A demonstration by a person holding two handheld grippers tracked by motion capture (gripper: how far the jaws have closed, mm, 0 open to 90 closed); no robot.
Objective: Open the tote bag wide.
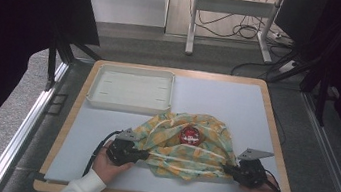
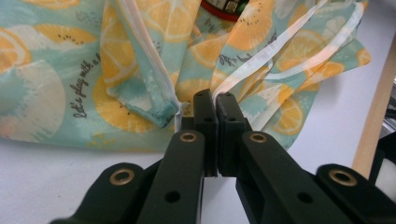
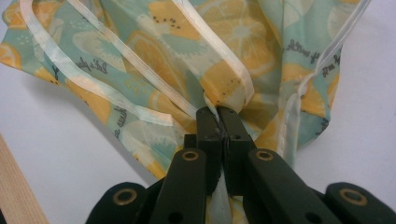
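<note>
Black jaws of the left gripper (image 2: 215, 105) sit at the bottom centre of the left gripper view, pressed together on a white-trimmed edge of the thin teal cloth printed with orange citrus slices (image 2: 140, 60). The right gripper (image 3: 217, 114), bottom centre of its own view, is likewise clamped on a bunched fold of that fabric. In the high view the cloth lies crumpled in the lower middle of the frame on the pale grey table (image 1: 228, 101), stretched a little between the two grippers at its lower left and lower right.

My judgement: the fabric is light, limp and somewhat slick, so it will sag and slide unless pinched at the stitched hem or a corner, where the trim gives the pads something firmer to bite. A small round red object (image 1: 190, 136) rests on the cloth's middle; it could roll off if one side is raised faster.

What that red object is cannot be made out, and the left gripper view cuts it off at the top edge. How many layers each pinch holds is hidden.

Behind, upper left, sits a shallow white rectangular tray (image 1: 96, 85).
</note>
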